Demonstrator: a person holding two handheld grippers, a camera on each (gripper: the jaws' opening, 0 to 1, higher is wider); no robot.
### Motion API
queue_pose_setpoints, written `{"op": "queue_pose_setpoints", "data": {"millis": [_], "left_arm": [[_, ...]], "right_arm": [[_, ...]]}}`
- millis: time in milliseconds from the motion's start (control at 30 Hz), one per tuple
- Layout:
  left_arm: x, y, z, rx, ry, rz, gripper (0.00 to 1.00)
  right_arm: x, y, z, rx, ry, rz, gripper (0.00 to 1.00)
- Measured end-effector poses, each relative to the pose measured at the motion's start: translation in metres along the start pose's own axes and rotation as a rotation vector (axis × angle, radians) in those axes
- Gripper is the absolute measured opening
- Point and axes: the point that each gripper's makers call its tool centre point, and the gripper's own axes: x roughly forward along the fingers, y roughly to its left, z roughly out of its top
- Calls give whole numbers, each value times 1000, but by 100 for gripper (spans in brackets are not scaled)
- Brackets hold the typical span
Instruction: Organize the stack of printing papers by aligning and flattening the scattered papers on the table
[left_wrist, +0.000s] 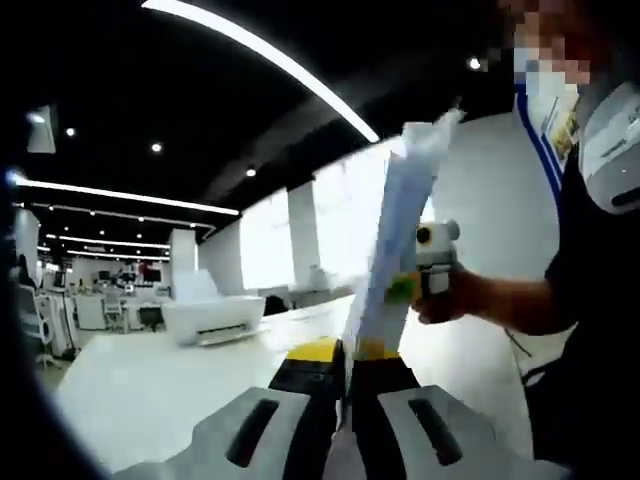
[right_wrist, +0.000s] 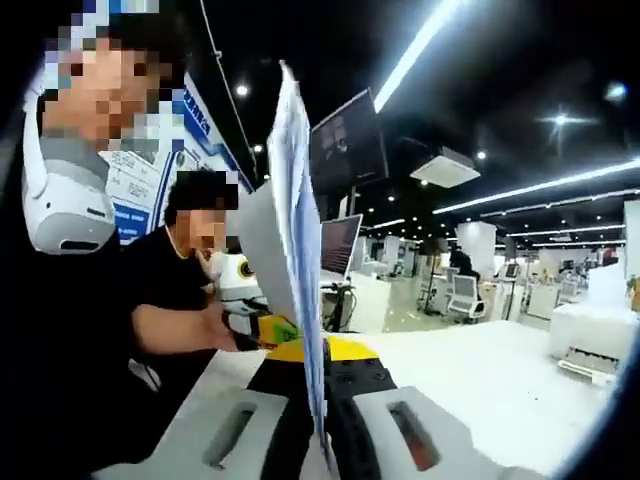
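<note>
Open table (left_wrist: 150, 390) lies ahead on my left; the printer (left_wrist: 213, 318) stands further back. The upright paper stack (right_wrist: 295, 260) blocks between my grippers.

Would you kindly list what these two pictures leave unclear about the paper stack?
- Left gripper view: the paper stack is motion-blurred, so edge alignment is unreadable.
- Right gripper view: the stack stands edge-on; its faces are hidden.
- Both views: the stack's bottom edge is hidden between the jaws.

No legible text; print on wall poster (right_wrist: 135, 190) too blurred.
</note>
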Motion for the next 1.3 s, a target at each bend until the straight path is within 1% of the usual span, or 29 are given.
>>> {"op": "queue_pose_setpoints", "data": {"millis": [33,67,133,267,400,467,500,533,567,600,633,667,700,733,767,800,833,867,900,1000,1033,1067,1100,1133,1167,1200,1233,1267,1300], "left_arm": [[0,-1,6,-20,-2,-7,6],[0,-2,13,-63,-14,-16,6],[0,-2,19,-117,-8,-15,6],[-1,-1,36,-149,-20,-1,6],[-2,3,36,-156,-20,20,6],[-2,5,32,-156,-29,20,8],[-2,8,28,-161,-36,19,15],[-2,11,23,-180,-60,23,23],[-2,12,20,-187,-68,31,29],[-2,13,15,-184,-66,28,31],[-2,13,13,-184,-66,27,30],[-1,10,7,-171,-61,14,30],[0,7,0,-157,-55,1,30],[0,6,-2,-150,-50,-3,28],[1,3,-5,-140,-42,-19,24],[2,0,-7,-129,-34,-35,16],[2,0,-6,-127,-35,-35,7],[1,-5,-1,-157,-44,-65,6],[0,-3,5,-146,-53,-55,6],[-2,-5,14,-111,-71,-49,6],[-2,-6,17,-99,-77,-48,8],[-2,-6,16,-100,-75,-50,14],[0,-2,9,-118,-70,-39,25],[1,-1,2,-139,-55,-42,27],[2,-3,-5,-160,-40,-58,26],[4,-3,-9,-160,-39,-62,27],[6,-5,-14,-164,-30,-70,26],[8,-7,-17,-161,-21,-79,24],[9,-9,-18,-158,-17,-82,23]], "right_arm": [[0,1,9,30,-41,7,0],[-1,1,16,62,-67,15,0],[-2,1,20,67,-78,17,0],[-1,-1,34,124,-127,20,0],[3,-4,33,165,-146,21,0],[4,-7,26,188,-143,14,0],[4,-11,21,211,-140,8,0],[4,-16,10,222,-122,-5,0],[4,-21,0,241,-103,-28,0],[3,-24,-2,243,-107,-38,6],[2,-24,-3,244,-111,-37,10],[2,-23,-3,245,-115,-35,11],[1,-23,-4,246,-119,-34,8],[1,-22,-4,245,-118,-29,3],[1,-17,-1,237,-119,-7,0],[2,-12,2,230,-121,15,0],[3,-11,6,215,-124,14,0],[4,-9,9,203,-116,17,0],[3,-8,17,184,-140,19,0],[4,1,25,169,-138,48,0],[4,3,27,163,-137,58,2],[5,5,24,170,-125,70,9],[7,6,18,178,-106,73,18],[8,6,9,178,-83,68,17],[9,4,2,187,-61,64,15],[10,4,0,197,-67,64,12],[10,4,0,205,-72,65,5],[9,7,1,209,-78,79,0],[8,7,2,209,-77,78,0]]}}
